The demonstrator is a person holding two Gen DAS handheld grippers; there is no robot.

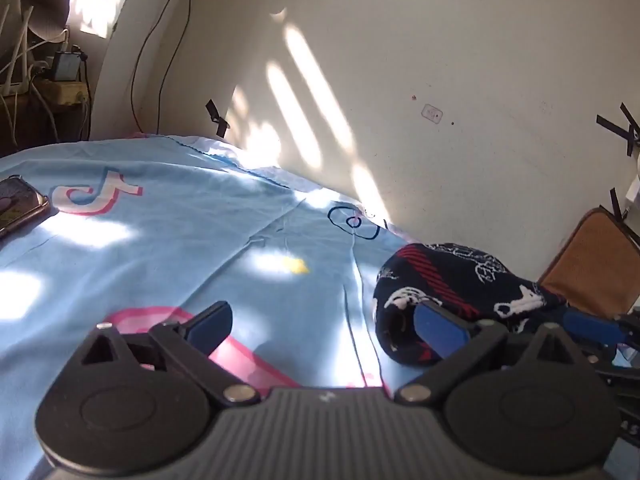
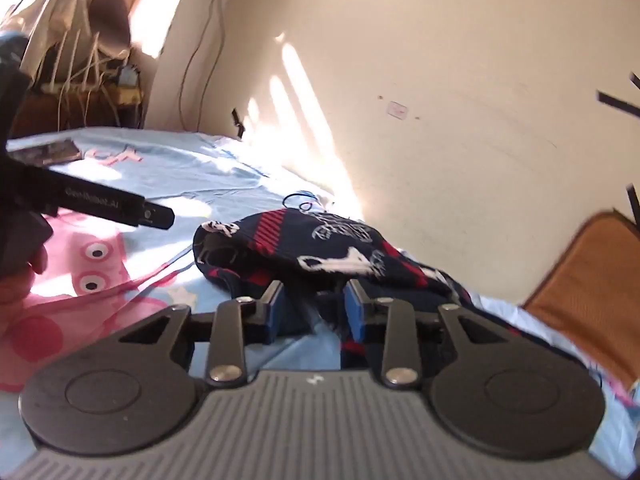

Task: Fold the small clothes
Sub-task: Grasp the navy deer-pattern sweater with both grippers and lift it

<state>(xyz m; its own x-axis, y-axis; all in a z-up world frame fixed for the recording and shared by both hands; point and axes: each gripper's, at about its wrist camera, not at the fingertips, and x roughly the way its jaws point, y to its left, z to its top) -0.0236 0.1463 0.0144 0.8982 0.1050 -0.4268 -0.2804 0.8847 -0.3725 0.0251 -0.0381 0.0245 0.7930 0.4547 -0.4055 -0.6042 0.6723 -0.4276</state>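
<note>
The left hand-held gripper (image 1: 324,326) gapes wide over the bed (image 1: 160,248). The right hand-held gripper (image 2: 314,310), half-closed, has the dark garment (image 2: 320,248) between its jaws; a grip cannot be told.

Black hand-held gripper (image 2: 312,308) w/ blue pads (image 2: 354,312)

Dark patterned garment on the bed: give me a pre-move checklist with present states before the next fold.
1. Left hand-held gripper open, nothing between its fingers: ok.
2. Right hand-held gripper holds the dark patterned garment: cannot tell; cloth lies between the fingers, contact unclear.
3. Garment flat: not ok, bunched.
4. Garment fully on the blue sheet: ok.
5. Phone clear of garment: ok, far side.
</note>
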